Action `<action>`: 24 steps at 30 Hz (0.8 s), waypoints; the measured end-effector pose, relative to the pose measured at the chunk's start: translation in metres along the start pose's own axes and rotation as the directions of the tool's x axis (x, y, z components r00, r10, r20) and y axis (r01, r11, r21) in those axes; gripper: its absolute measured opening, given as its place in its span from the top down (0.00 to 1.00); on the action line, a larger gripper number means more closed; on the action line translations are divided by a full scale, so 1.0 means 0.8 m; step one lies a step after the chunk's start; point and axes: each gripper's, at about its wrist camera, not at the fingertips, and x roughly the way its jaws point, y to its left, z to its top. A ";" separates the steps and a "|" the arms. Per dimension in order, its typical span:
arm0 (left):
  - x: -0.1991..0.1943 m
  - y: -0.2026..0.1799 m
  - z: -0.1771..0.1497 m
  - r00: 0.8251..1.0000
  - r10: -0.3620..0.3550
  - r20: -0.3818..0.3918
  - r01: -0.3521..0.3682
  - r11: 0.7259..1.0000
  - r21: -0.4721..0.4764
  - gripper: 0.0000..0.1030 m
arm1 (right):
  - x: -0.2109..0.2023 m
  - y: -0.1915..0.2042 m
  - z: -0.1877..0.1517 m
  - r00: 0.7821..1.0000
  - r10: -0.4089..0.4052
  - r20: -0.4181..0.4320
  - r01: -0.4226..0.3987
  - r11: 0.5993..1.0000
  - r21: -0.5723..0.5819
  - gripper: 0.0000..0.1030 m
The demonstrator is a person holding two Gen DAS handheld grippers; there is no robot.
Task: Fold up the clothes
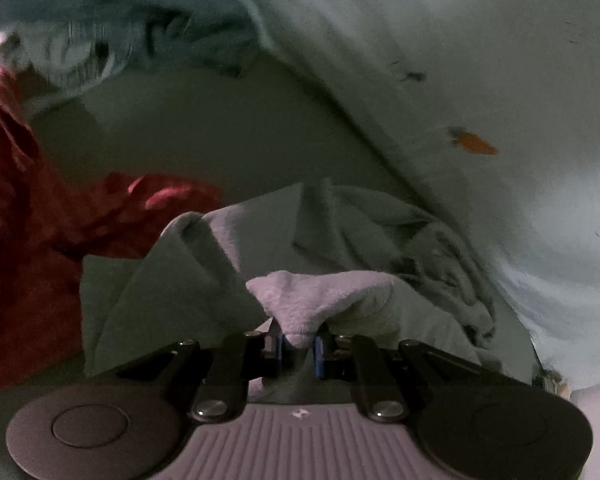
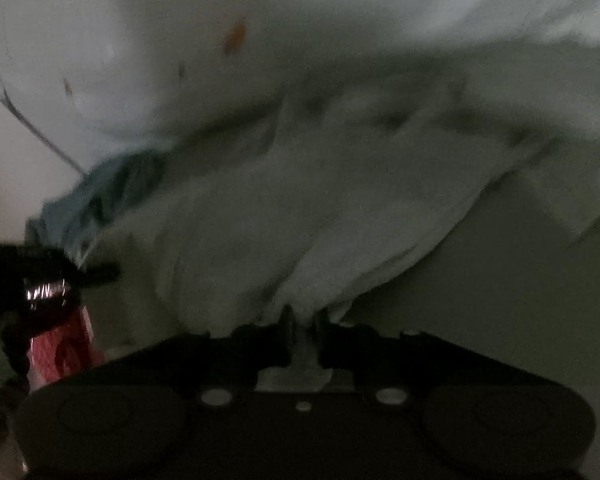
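At far left of the left wrist view we saw a red garment (image 1: 24,216) bunched up, with a blue-green cloth (image 1: 112,40) heaped beyond it. Right of the red garment lay the pale towel (image 1: 332,292), its nearest fold pinched between the nearly closed jaws of the left gripper (image 1: 298,346); the towel's crumpled body trailed away toward a light sheet dotted with orange marks (image 1: 472,144), which rose at the far right.

In the right wrist view, a dark, blurred object (image 2: 32,280) sat left of the towel (image 2: 300,208), too indistinct to name. The right gripper (image 2: 304,330) had clamped down to a narrow slit on a gathered edge of the same towel, which fanned away from it toward the sheet (image 2: 140,40) behind.

With both edges held, we judged the fold would go best if the two grippers rose evenly, kept the towel taut between them, and cleared the red garment before laying one edge squarely over the other.
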 end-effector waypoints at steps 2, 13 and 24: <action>-0.029 -0.018 -0.031 1.000 -0.029 0.004 0.029 0.999 0.014 0.86 | -0.065 -0.030 0.007 0.999 -0.002 0.053 0.000 1.000 0.025 0.91; -0.099 -0.037 -0.229 0.981 0.100 -0.167 -0.100 0.995 0.008 0.82 | -0.195 -0.140 -0.079 0.978 -0.110 -0.179 0.105 0.994 -0.042 0.85; -0.076 -0.045 -0.208 0.922 0.387 0.021 -0.376 0.878 0.297 0.46 | -0.137 -0.077 -0.066 0.961 -0.274 -0.043 0.233 0.884 -0.405 0.48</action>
